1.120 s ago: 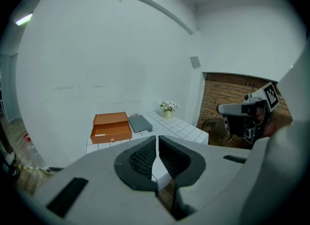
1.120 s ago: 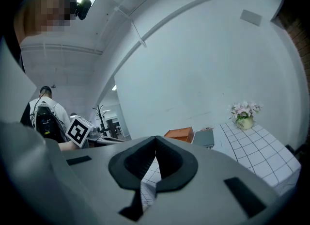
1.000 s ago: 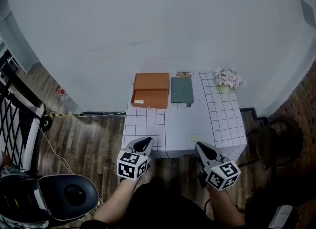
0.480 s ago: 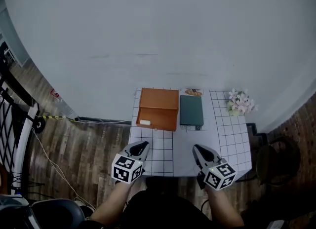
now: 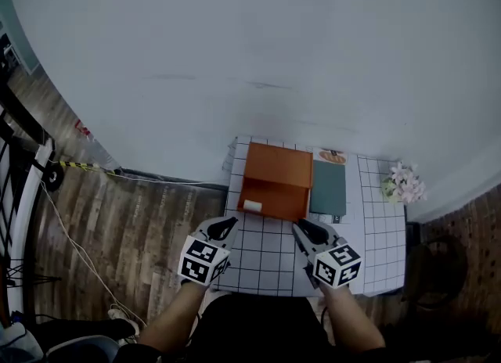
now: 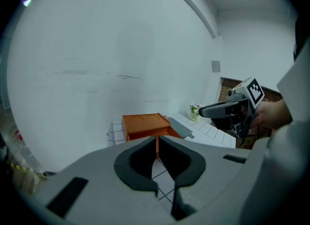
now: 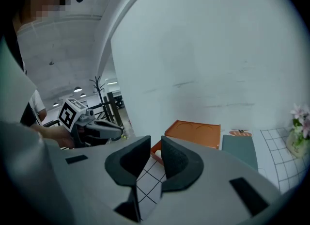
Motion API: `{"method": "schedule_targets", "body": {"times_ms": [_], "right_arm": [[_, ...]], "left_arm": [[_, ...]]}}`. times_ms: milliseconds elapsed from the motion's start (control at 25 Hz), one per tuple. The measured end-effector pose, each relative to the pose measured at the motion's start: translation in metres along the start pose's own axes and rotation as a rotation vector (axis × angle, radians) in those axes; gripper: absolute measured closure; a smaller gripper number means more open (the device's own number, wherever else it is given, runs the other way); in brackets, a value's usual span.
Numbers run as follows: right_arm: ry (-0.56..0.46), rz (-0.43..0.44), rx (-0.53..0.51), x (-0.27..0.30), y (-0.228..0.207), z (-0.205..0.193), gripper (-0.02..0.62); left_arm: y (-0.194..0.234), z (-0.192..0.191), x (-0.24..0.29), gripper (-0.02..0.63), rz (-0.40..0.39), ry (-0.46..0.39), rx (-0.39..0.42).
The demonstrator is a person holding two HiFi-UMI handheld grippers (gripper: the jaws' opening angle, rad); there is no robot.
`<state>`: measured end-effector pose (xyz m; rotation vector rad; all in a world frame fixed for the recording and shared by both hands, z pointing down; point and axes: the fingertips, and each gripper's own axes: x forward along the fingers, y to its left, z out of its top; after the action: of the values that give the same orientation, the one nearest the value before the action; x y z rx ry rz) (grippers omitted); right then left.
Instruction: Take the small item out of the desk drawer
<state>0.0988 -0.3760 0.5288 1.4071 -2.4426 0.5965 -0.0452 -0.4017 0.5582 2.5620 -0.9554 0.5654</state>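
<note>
An orange drawer box (image 5: 275, 175) stands at the back of the white gridded table (image 5: 266, 264). Its drawer (image 5: 266, 206) is pulled out toward me, with a small white item (image 5: 252, 206) in its left end. In the right gripper view the small white item (image 7: 158, 152) shows just past the jaws. My left gripper (image 5: 228, 223) hovers over the table's front left, shut and empty. My right gripper (image 5: 301, 228) is just right of the drawer front, its jaws opening with nothing between them.
A dark green notebook (image 5: 329, 188) lies right of the box, with a small orange picture (image 5: 332, 156) behind it. A pot of pale flowers (image 5: 403, 183) stands at the table's back right corner. The white wall rises directly behind the table; wooden floor surrounds it.
Both grippers have come forward over the table's front edge toward the orange box. The table now sits closer and further right in the head view.
</note>
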Motion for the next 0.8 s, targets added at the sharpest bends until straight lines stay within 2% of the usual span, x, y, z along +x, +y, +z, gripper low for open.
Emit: {"method": "schedule_targets", "body": {"times_ms": [280,520,800], "right_arm": [[0.135,0.087,-0.066,0.073,-0.001,-0.009,0.512],[0.287,0.188,-0.192,0.115,0.0,-0.028,0.485],[0.418,0.305,-0.286,0.164,-0.005,-0.055,0.477]], "left_arm": [[0.042,-0.008,0.023,0.58,0.018,0.04,-0.058],[0.061,-0.007,0.031,0.581,0.034,0.04,-0.083],[0.086,-0.016,0.05,0.58,0.085,0.069,-0.105]]}}
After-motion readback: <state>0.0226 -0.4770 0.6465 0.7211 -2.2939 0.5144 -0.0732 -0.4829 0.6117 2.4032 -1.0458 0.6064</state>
